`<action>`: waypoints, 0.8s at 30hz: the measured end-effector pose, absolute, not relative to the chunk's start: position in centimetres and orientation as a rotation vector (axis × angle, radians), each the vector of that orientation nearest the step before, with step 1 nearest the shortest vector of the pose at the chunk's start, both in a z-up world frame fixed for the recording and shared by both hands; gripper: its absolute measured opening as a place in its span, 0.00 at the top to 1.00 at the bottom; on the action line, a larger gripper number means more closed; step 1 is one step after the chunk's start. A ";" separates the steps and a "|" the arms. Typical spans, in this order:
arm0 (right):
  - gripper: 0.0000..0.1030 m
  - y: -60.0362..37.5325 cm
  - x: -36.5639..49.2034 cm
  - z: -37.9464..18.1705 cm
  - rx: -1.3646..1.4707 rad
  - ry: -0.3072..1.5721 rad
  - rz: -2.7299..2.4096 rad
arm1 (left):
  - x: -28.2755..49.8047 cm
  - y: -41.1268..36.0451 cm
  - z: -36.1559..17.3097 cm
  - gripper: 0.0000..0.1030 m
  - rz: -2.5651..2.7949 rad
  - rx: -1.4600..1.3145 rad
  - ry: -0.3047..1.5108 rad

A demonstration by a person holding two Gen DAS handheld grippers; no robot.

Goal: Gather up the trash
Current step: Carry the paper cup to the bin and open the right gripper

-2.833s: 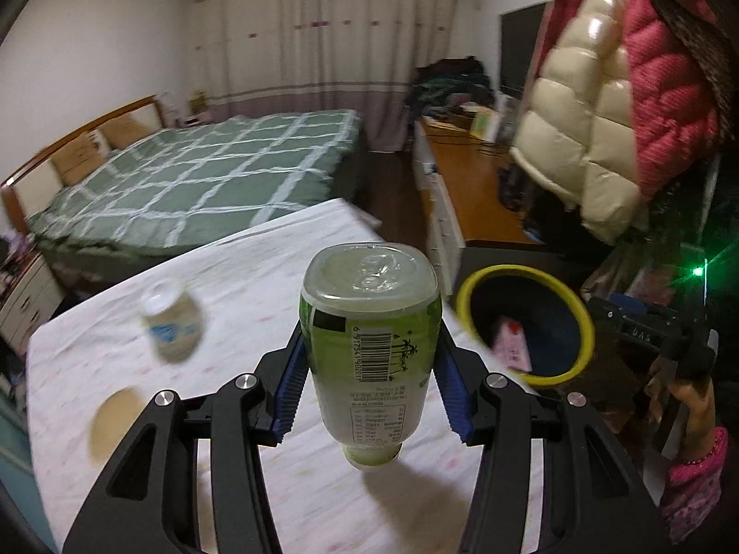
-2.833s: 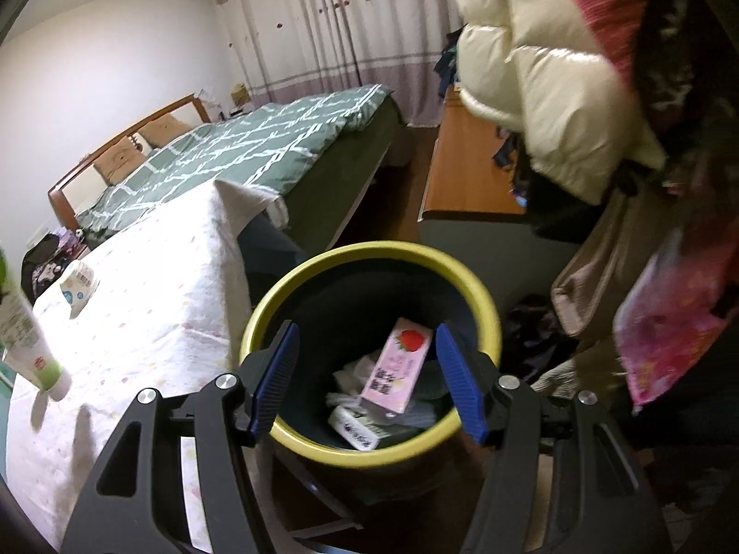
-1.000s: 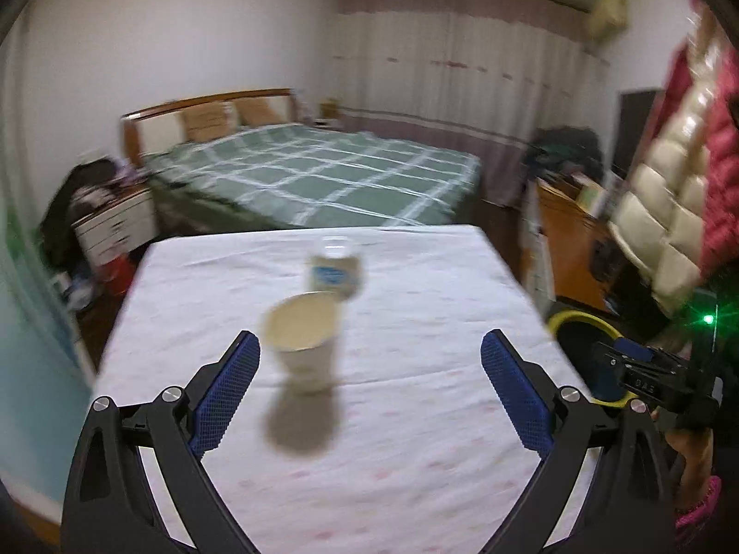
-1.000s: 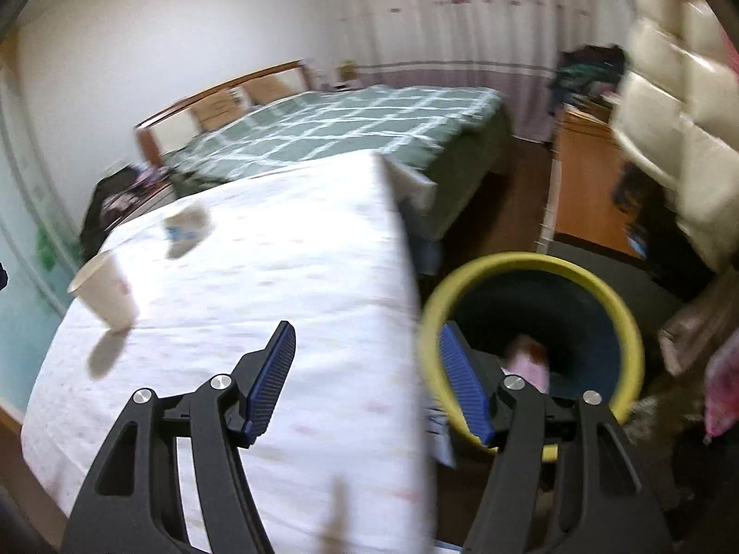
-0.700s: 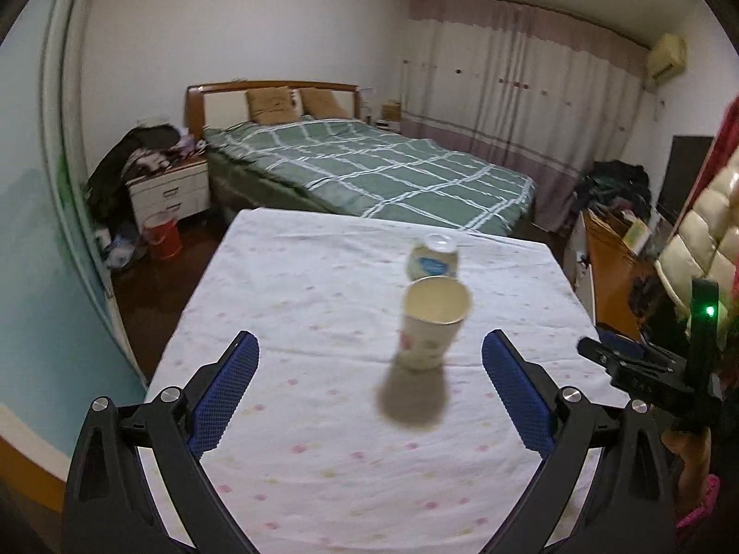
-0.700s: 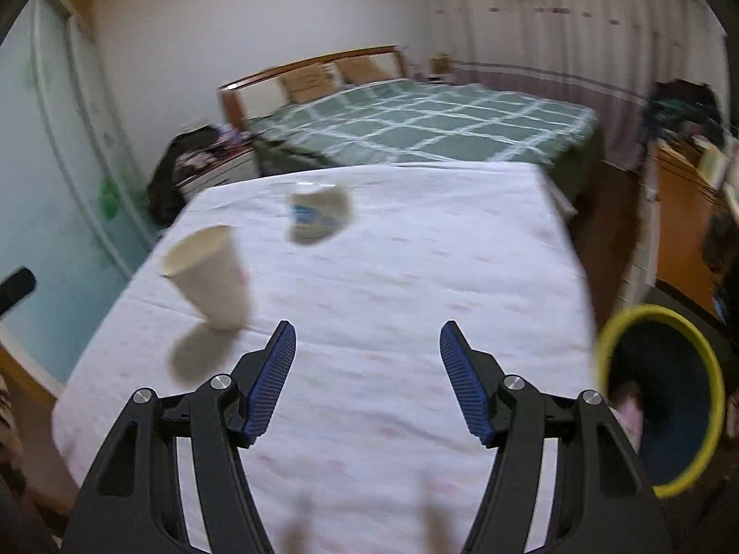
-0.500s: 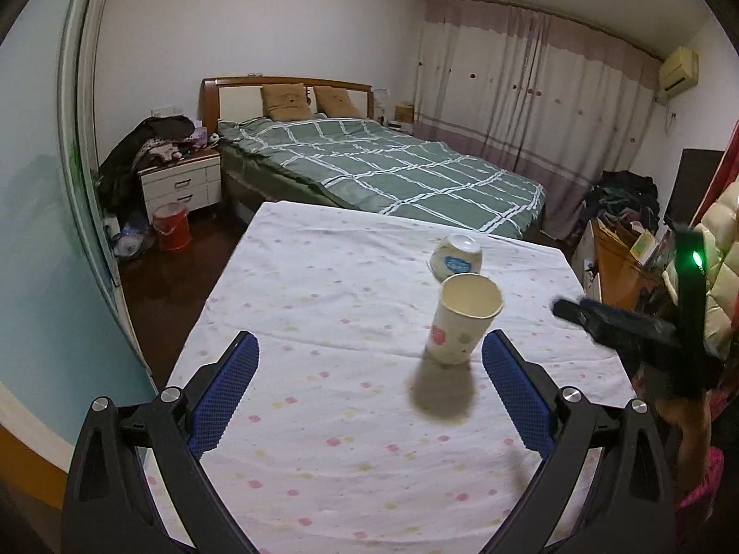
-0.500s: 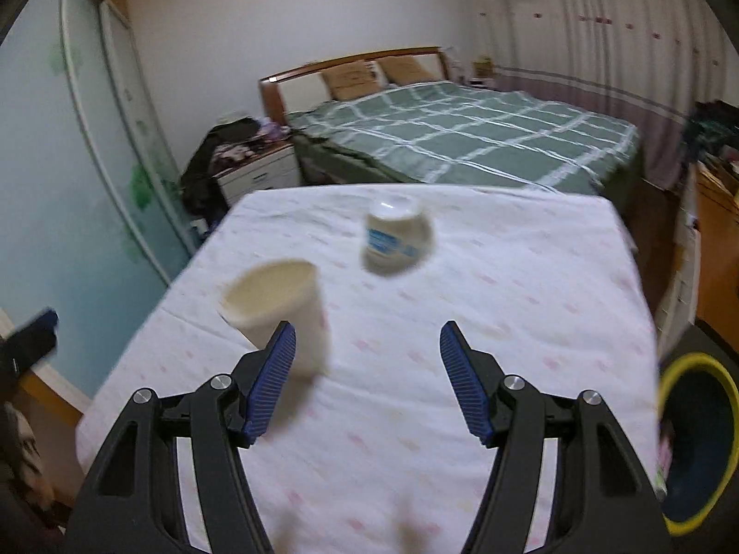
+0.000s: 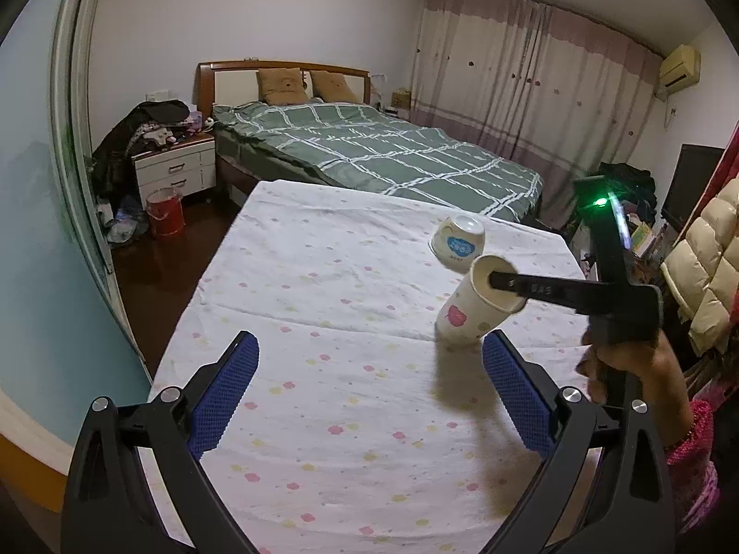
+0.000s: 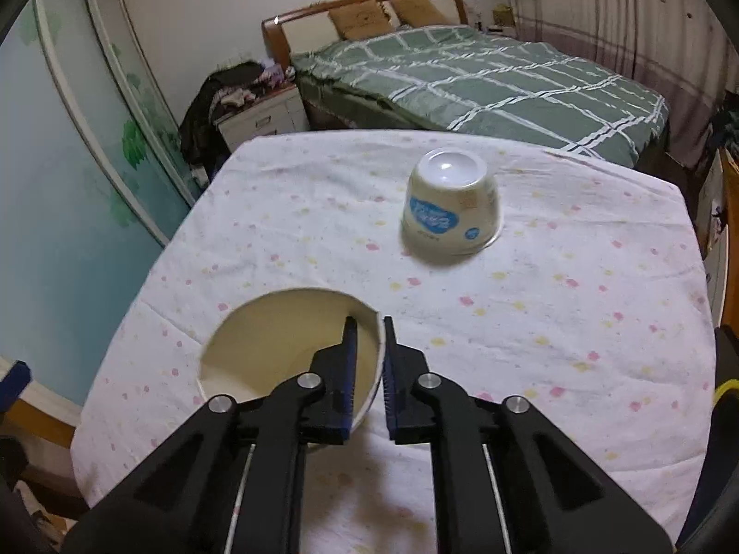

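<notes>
The right gripper (image 10: 368, 353) has just clamped the paper cup's (image 10: 286, 346) rim (tilted, per left view); left gripper (image 9: 369, 392) gapes.

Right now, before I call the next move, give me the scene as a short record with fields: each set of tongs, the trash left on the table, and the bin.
right tongs: have just been closing; shut on the rim of the paper cup, one finger inside, one outside
paper cup state: tilted, base at the tablecloth
left tongs: open, empty, above the tablecloth
yogurt tub: upside down on the tablecloth, beyond the paper cup, untouched
bin: only a sliver of yellow rim at the right edge; contents not visible
</notes>
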State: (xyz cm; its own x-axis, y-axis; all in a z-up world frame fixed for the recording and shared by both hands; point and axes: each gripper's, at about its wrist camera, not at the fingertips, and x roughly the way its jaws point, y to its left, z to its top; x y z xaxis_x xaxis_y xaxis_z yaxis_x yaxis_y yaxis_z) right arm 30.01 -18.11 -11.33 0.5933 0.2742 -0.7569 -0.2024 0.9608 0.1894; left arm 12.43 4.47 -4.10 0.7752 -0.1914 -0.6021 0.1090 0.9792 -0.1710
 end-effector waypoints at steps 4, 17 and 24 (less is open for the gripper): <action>0.92 -21.1 28.0 -9.5 0.135 0.833 0.249 | 13.1 3.3 -4.5 0.07 -0.193 -0.131 0.682; 0.92 -42.9 19.0 -8.4 0.326 0.716 -0.203 | 15.1 -3.3 -5.1 0.07 -0.296 -0.067 0.711; 0.91 -52.6 15.6 -12.5 0.412 0.769 -0.431 | 16.4 -6.8 -5.2 0.07 -0.345 -0.034 0.736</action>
State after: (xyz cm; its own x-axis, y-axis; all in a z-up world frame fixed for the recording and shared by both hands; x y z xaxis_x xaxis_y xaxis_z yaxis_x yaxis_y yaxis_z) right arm 15.56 -52.56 -12.54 0.6411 -0.2198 -0.7353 0.5127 0.8356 0.1972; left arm 16.38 -6.80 -5.21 0.6876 -0.3203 -0.6516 0.2969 0.9430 -0.1503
